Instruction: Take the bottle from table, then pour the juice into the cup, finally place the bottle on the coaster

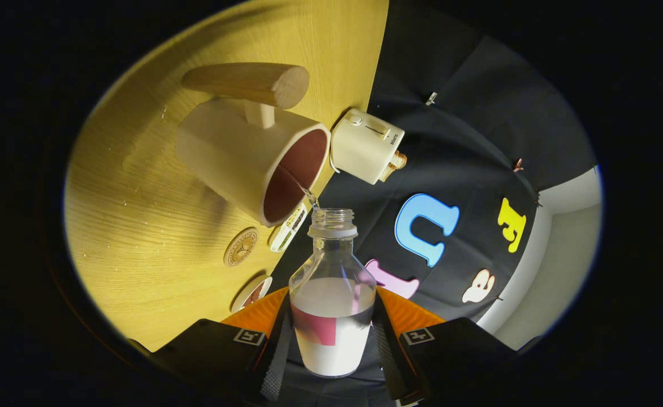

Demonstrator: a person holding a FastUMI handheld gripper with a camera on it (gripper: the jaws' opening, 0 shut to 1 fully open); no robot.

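Between the tool's [332, 333] closed fingers, a clear bottle [332, 294] gripped on both sides, tipped, its mouth beside the cup's [252, 161] rim.

The gripper [331, 339] shows two broad, blocky finger housings, one to the left and one to the right. Each carries a small square white tag with a black pattern on its upper face. Ribbed, textured inner surfaces run along both fingers.
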